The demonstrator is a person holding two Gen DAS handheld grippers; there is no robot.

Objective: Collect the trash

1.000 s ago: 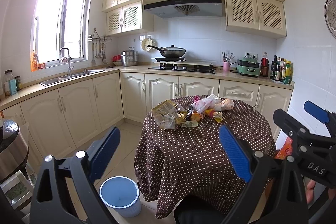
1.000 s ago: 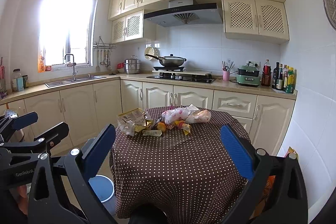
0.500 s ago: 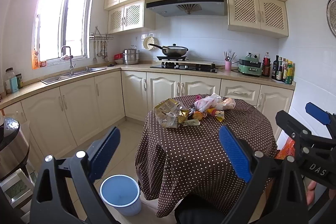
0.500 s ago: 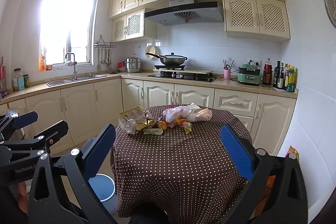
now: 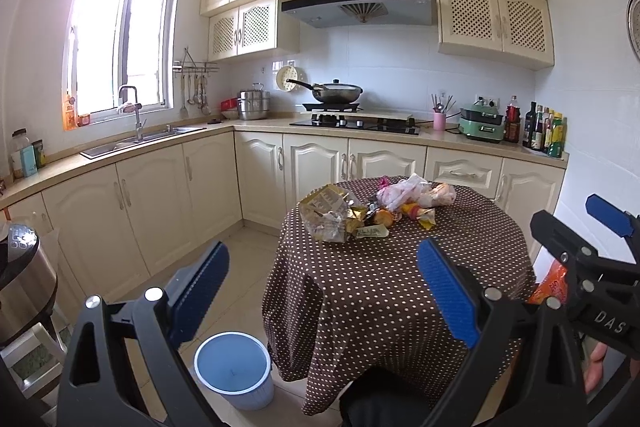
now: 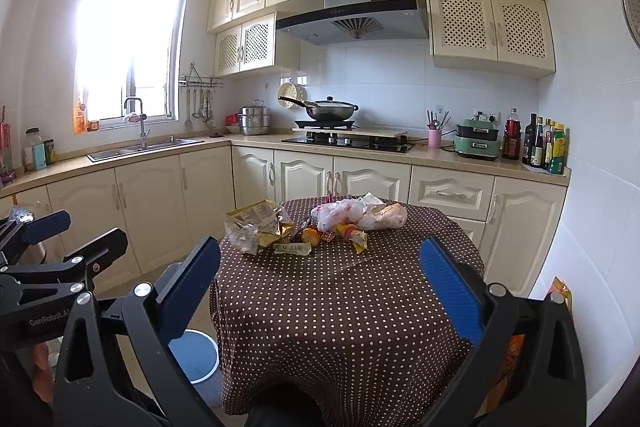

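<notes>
- Clearly, from the left wrist view, we carry the left gripper (image 5: 322,283) with its blue fingers spread wide and nothing between them. The trash pile (image 5: 372,209) sits on the far half of the round table (image 5: 380,291), well apart from us, and the bin (image 5: 233,367) stands on the floor at the table's left foot.
- From the right wrist view, our right gripper (image 6: 320,281) is likewise apart and empty. We judge the crumpled wrapper (image 6: 254,225) the nearest piece on the bin's side; we should reach over the cloth, pinch one loose edge, and lift without dragging the tablecloth.
</notes>
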